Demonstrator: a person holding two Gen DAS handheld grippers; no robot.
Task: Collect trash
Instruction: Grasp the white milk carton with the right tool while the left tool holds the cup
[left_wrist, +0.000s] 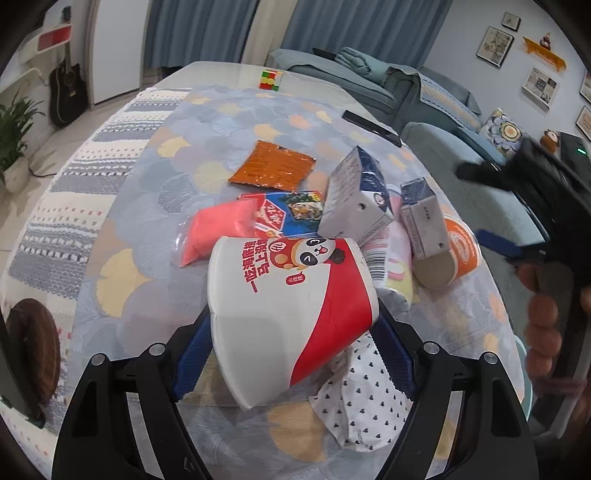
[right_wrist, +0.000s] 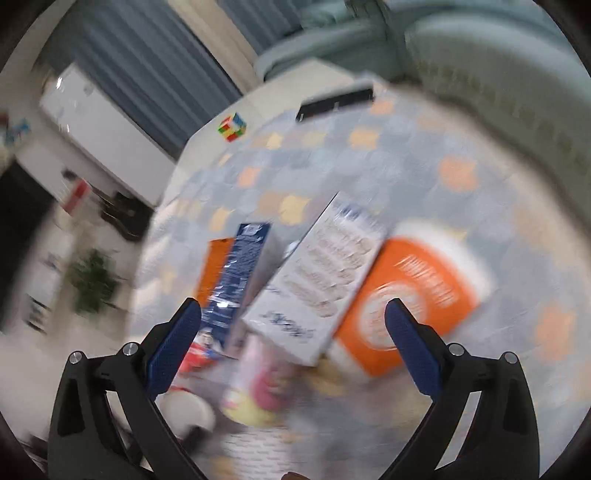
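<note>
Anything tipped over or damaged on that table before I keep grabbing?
Yes. The panda noodle cup is tilted on its side between the left gripper fingers. Two milk cartons lie toppled, one across the overturned orange cup. A crumpled dotted wrapper lies beneath. No spill visible.

Left wrist view: sharp across the centre; print on the noodle cup (left_wrist: 291, 314) is legible; illumination is even, soft and moderately bright, with a cool cast; shadows under the trash are faint and short; a weak sheen lies on the orange sachet (left_wrist: 271, 166); the right gripper (left_wrist: 498, 240) at the right edge is smeared by motion blur. Right wrist view: heavy motion blur throughout; text on the white carton (right_wrist: 317, 291) and the orange cup (right_wrist: 410, 306) is unreadable; only the blue pads (right_wrist: 412, 347) remain crisp. Both views: strong fisheye curvature; straight table edges bow; a dark vignette rings the corners.
</note>
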